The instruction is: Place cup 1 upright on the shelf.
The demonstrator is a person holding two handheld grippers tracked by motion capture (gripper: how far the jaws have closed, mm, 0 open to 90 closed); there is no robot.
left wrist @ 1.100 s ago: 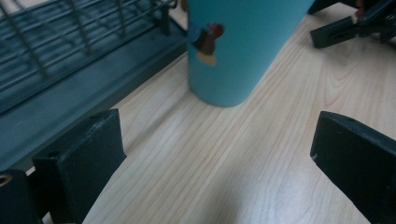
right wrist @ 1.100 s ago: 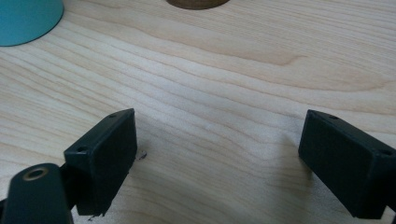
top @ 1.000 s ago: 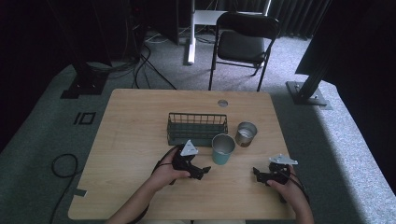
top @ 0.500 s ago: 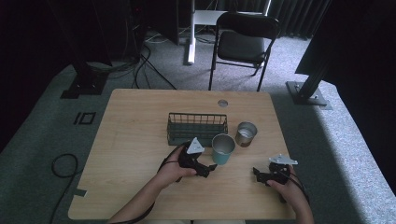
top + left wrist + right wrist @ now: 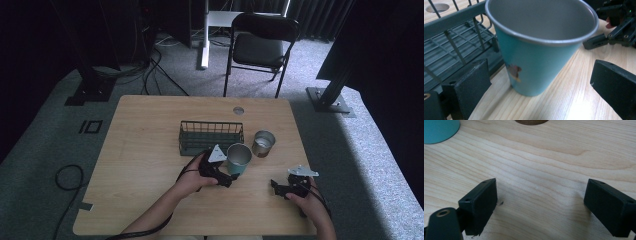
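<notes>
A teal metal cup (image 5: pixel 239 160) stands upright in front of the wire basket (image 5: pixel 211 136). My left gripper (image 5: pixel 233 174) is open at the cup's base, on its near left side. In the left gripper view the teal cup (image 5: pixel 536 60) stands just ahead of the gap between the two jaws, which are wide apart and do not touch it; my left gripper (image 5: pixel 541 82) holds nothing. My right gripper (image 5: pixel 276 186) rests low over the table at the near right. It is open over bare wood (image 5: pixel 541 200).
A small silver cup (image 5: pixel 263 143) stands right of the teal one. The dark wire basket (image 5: pixel 454 50) is close behind the left jaw. A round hole (image 5: pixel 238 110) is set in the table's far edge. A folding chair (image 5: pixel 262 47) stands beyond the table.
My left gripper has moved right and forward to the teal cup, so its open jaws now point at the cup's base. The right gripper has stayed put.
</notes>
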